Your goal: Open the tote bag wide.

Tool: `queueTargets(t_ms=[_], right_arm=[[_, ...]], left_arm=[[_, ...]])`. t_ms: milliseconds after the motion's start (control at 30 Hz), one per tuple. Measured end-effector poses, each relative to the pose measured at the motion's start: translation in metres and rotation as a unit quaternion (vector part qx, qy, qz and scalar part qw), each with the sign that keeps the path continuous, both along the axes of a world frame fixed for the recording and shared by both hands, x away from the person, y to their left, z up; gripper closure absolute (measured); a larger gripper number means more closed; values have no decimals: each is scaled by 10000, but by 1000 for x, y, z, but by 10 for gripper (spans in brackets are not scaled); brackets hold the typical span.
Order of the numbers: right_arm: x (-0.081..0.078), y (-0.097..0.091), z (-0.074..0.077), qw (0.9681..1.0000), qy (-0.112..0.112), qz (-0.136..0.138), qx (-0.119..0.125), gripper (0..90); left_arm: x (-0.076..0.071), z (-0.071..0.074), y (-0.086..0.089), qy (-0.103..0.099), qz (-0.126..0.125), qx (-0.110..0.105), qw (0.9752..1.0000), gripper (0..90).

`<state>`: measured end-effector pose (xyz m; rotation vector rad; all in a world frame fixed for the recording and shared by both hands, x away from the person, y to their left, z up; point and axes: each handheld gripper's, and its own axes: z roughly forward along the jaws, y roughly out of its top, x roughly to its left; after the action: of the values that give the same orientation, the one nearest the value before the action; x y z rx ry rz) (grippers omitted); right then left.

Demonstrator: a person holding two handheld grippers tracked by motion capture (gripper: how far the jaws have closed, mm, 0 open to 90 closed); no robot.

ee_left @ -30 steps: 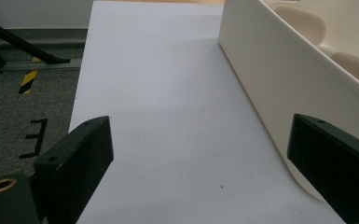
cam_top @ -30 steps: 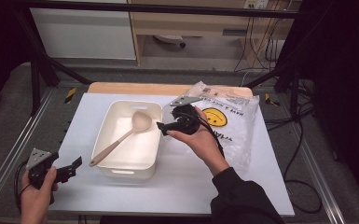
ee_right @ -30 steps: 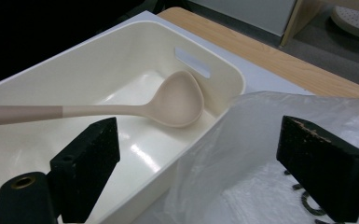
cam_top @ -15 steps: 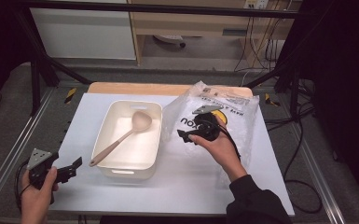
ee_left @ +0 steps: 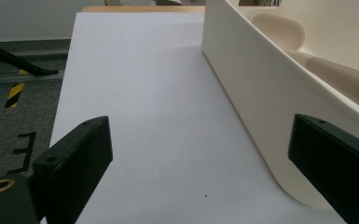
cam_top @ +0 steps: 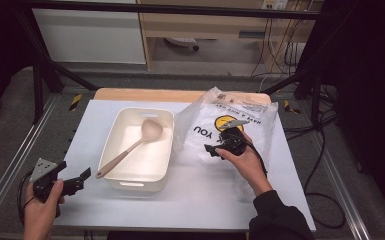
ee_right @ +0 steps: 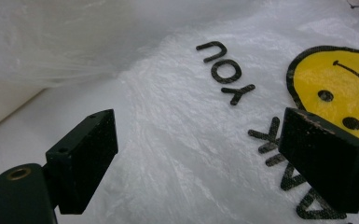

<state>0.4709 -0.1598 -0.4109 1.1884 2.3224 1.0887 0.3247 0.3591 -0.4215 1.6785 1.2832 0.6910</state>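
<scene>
Desk [cam_top: 195, 195]: white top, wooden strip along its far edge; carries all items below.

Plastic bag [cam_top: 215, 127]: translucent white, crumpled, printed with a yellow smiley face and black lettering; lies on the desk just right of the tub, its near-left edge touching the tub's right wall.

Tub [cam_top: 125, 117]: cream, rectangular, open-topped; the landmark, left of the bag.

Spoon [cam_top: 135, 145]: beige, lying inside the tub, bowl toward the far right corner, handle resting on the near left rim.

Right tool [cam_top: 214, 150]: over the bag, right of the tub; jaws spread wide, holding nothing, bag surface between and beneath them.

Left tool [cam_top: 80, 180]: at the desk's near left edge, left of the tub's near corner; jaws wide apart, empty.
</scene>
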Motion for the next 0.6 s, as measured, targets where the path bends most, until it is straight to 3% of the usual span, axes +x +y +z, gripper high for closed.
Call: queueTargets(t_ms=[133,400,600], right_arm=[[-2,-6,-5,10000,-62,-24,-61,105],[3,-12,-17,9998,112,-171,-62,97],[5,-12,-22,9997,92,-133,-180,92]], left_arm=[[-1,-1,-1,31,-54,-32,10000,60],[0,0,-2,53,-132,-45,9999,60],[1,-1,-4,72,-165,-9,9998,60]])
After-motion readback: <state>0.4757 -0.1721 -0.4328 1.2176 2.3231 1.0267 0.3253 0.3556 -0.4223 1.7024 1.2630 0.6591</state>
